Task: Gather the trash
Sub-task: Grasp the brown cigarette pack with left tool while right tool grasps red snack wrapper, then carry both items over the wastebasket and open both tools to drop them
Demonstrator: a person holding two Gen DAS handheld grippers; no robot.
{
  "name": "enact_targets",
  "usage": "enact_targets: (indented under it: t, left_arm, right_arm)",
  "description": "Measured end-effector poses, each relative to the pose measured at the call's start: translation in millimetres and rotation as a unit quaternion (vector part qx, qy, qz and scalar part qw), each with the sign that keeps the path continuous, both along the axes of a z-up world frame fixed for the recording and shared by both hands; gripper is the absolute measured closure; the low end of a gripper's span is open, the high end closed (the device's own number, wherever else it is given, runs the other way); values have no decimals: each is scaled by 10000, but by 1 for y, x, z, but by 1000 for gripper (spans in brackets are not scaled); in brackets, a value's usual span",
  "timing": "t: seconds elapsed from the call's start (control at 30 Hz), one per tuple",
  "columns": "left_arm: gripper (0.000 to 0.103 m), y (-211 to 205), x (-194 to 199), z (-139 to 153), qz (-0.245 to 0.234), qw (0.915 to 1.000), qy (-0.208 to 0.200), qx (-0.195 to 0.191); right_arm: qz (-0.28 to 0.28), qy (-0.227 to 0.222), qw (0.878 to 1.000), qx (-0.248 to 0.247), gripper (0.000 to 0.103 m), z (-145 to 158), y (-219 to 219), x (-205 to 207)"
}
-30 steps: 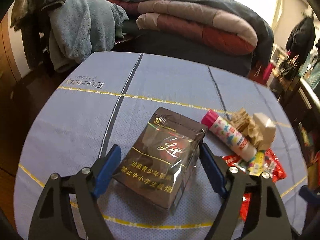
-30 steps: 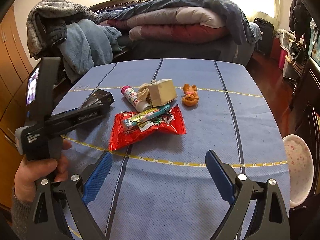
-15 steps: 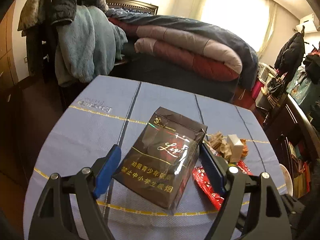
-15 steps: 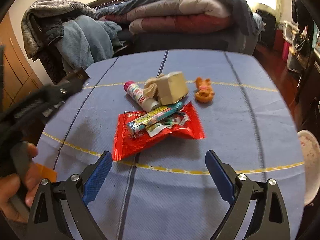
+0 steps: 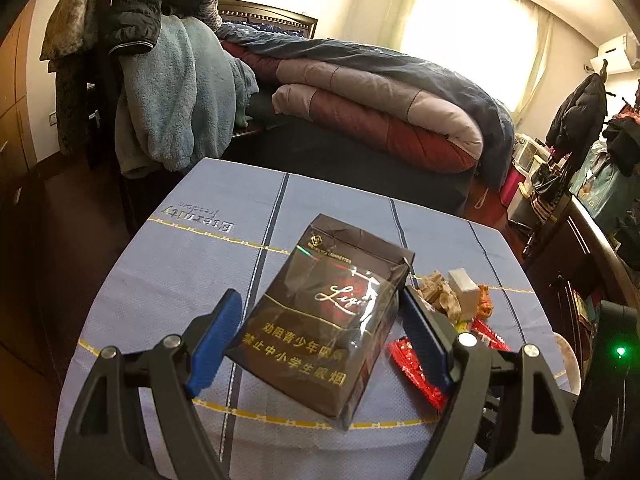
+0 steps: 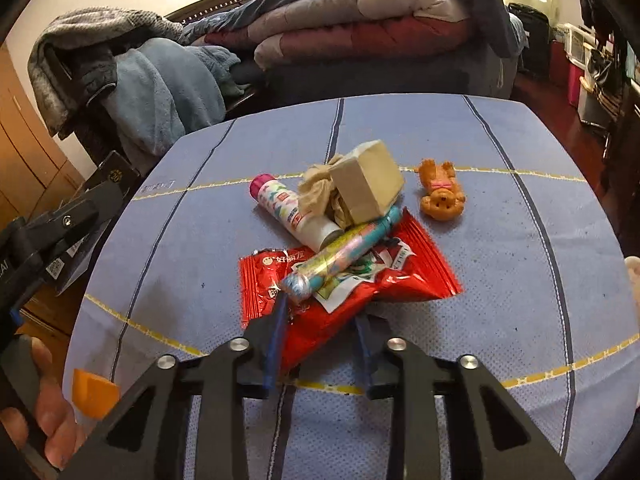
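My left gripper (image 5: pixel 320 332) is shut on a dark brown cigarette pack (image 5: pixel 328 316) and holds it above the blue table (image 5: pixel 192 272). My right gripper (image 6: pixel 320 328) is shut on the near edge of a red snack wrapper (image 6: pixel 352 284) that lies on the table. On the wrapper lies a shiny candy tube (image 6: pixel 340 256). Behind it are a white bottle with a pink cap (image 6: pixel 292 210), crumpled brown paper (image 6: pixel 320 188) and a small beige box (image 6: pixel 368 184). The left gripper with the pack also shows at the left edge of the right wrist view (image 6: pixel 76 216).
A small orange bear toy (image 6: pixel 440 192) lies right of the pile. A bed with folded quilts (image 6: pixel 360 20) and a chair heaped with clothes (image 6: pixel 132 80) stand behind the table. A white speckled bowl (image 5: pixel 568 364) sits off the table's right edge.
The left gripper has lifted the cigarette pack off the table and drawn back. The right gripper has moved forward and closed on the red wrapper's near edge.
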State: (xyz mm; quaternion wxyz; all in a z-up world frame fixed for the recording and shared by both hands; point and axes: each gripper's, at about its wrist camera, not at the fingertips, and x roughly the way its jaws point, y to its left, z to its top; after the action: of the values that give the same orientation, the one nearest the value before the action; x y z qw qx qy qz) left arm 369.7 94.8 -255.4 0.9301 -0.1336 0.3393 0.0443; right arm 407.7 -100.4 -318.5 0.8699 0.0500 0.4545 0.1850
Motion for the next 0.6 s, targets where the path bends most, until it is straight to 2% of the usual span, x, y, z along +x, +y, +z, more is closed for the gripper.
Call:
enact_targets:
  t: [0.2,0.43,0.6]
  left_arm:
    - [23,1,-3,4,-20,10000,-51,-45]
    - [23,-7,-7,11,-99,9999,-126,-38]
    - [23,-14,-10,16,-166,9997,-181,-10]
  right_arm:
    - [77,-174,9998,7,93,11,-6,-12]
    - [90,-339,9994,45,100,22,-21,-25]
    - [43,-506,9986,118,100,35,-36,-38]
